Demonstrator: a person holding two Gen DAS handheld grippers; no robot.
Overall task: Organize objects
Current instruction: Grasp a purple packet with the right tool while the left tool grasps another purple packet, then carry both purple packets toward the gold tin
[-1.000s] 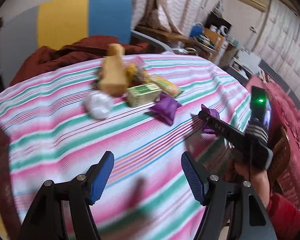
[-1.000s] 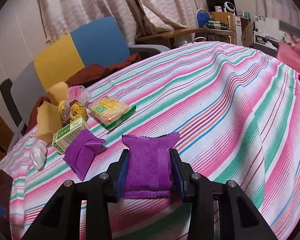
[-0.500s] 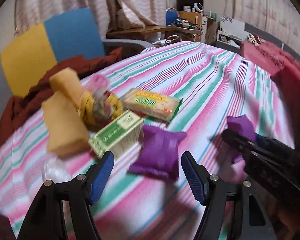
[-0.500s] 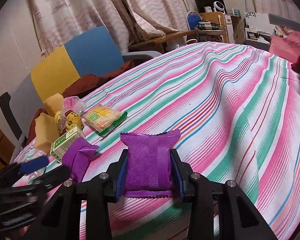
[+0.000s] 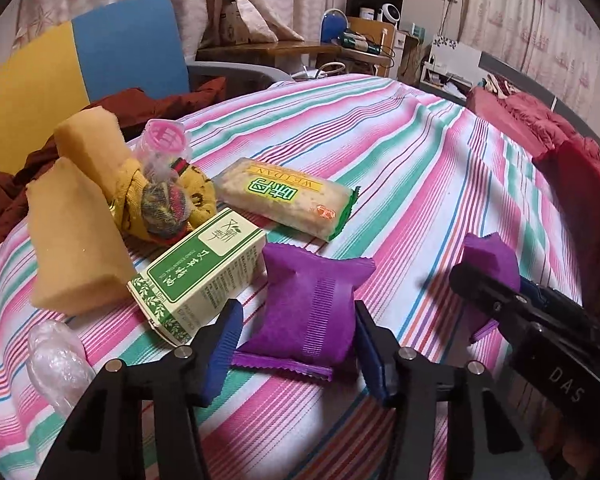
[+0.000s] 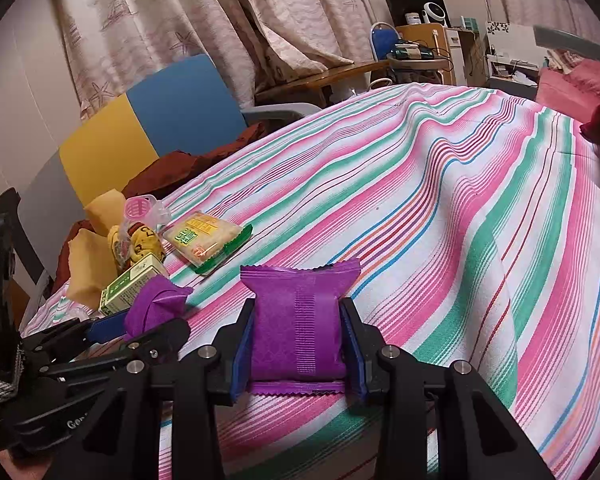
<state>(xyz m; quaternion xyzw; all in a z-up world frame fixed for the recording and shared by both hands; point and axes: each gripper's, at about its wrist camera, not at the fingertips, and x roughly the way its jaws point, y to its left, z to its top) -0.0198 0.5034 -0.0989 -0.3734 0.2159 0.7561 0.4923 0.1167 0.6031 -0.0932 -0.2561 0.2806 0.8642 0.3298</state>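
left gripper (image 5: 298, 344): the blue-padded fingers (image 5: 222, 344) stand on either side of a purple crimped-edge foil sachet (image 5: 308, 312) that lies flat on the striped pink, green and white cloth of the desk (image 5: 400, 168). the fingers are closing. the right pad is at the sachet's edge; a narrow gap shows at the left pad, so no firm pinch is visible.

right gripper (image 6: 298, 356): the fingers (image 6: 244, 350) are pressed onto both sides of a second purple foil sachet (image 6: 298, 324), which bulges between the pads. in the left wrist view this gripper appears at the right edge with its sachet (image 5: 490, 256) protruding beyond the tips.

position of other items: a green-and-cream rectangular carton (image 5: 202, 276) lies just left of the first sachet, touching a yellow foam block (image 5: 74, 240). behind the carton lie a yellow knitted bundle (image 5: 164, 196), a second foam block (image 5: 90, 140) and a clear-wrapped cracker pack with green print (image 5: 286, 196). a crumpled clear plastic piece (image 5: 56, 360) lies near the left finger.
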